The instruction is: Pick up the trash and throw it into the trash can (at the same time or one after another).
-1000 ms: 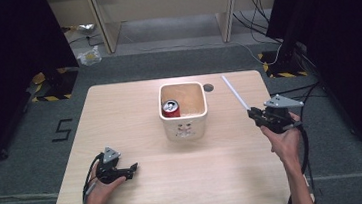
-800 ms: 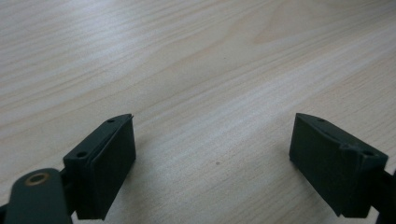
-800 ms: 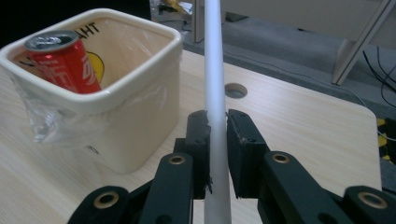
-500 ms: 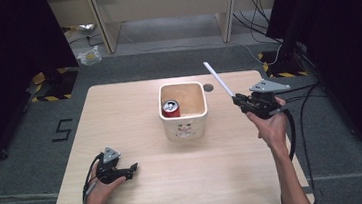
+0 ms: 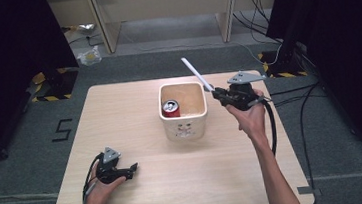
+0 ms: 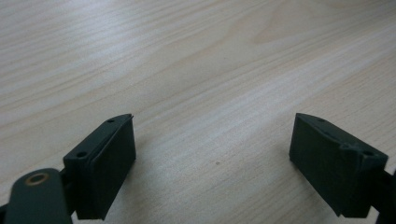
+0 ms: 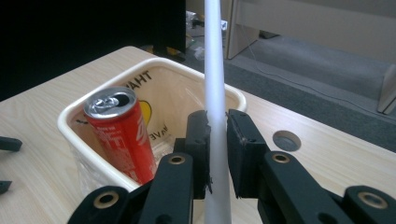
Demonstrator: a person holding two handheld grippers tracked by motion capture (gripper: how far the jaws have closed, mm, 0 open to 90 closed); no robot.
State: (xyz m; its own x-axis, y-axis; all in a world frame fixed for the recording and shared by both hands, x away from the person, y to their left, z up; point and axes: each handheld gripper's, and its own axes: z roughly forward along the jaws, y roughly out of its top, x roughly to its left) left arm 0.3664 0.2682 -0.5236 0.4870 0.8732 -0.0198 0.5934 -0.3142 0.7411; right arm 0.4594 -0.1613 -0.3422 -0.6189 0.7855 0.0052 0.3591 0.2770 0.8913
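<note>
Pale wooden counter (image 5: 135,116) carries a cream plastic tub (image 5: 185,127) holding a red drink can (image 5: 171,108); beside it, the right gripper (image 5: 214,92) pinches a long white straw (image 5: 197,74) aloft. Left gripper (image 5: 134,168) rests spread.

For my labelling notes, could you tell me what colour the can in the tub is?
The can is red with a silver top, clearest in the right gripper view.

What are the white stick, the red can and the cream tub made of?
Thin white straight stick: likely matte plastic, uniform and smooth. Red drink can: metal, going by its shiny silver pull-tab top. Cream square tub: probably glossy plastic, with a rounded rim and printed lettering; ceramic not excluded.
</note>
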